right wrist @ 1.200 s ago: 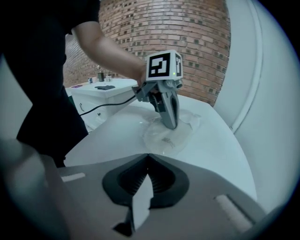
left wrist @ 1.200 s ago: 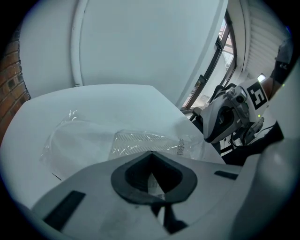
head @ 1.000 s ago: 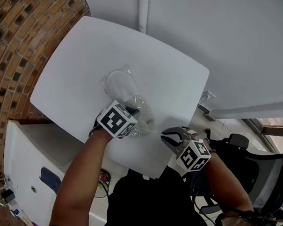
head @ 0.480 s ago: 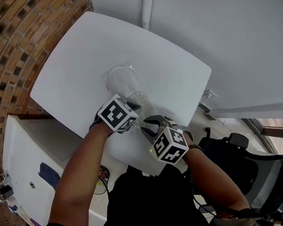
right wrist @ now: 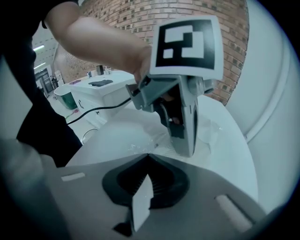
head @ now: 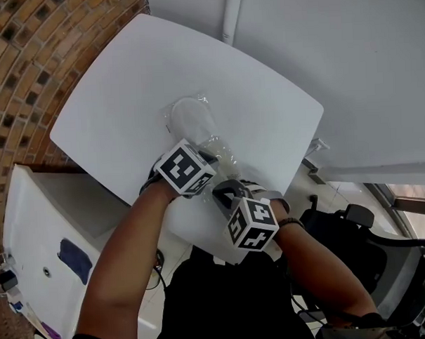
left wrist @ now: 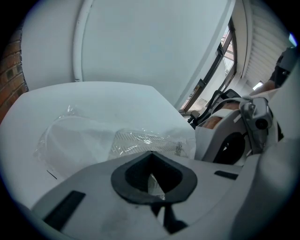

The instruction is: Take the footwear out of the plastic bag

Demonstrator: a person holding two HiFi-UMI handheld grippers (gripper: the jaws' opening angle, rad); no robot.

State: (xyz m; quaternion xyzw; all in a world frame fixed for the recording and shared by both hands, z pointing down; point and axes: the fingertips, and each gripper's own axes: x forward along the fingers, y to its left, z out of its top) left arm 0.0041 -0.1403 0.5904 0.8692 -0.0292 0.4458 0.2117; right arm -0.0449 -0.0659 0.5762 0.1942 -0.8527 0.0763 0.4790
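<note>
**Position.** The plastic bag (head: 224, 155) lies on the white table (head: 111, 99) with the footwear (head: 189, 117) inside it. Its long axis runs away from the person: the rounded end is far and the crumpled mouth is near. Both grippers sit at the near end, just beside each other.

**Gripper state.** The left gripper (head: 209, 158) is clamped on a fold of clear bag film. The jaws of the right gripper (head: 225, 193) have just been closing and now pinch a thin opaque white strip, judged to be the footwear's near edge.

**Coming move.** The footwear should come out along the long axis, toward the person. The right gripper is placed for that pull, while the left anchors the bag.

**Views.** Only the head view shows the bag's full length. Only the gripper views show what each pair of jaws holds.
</note>
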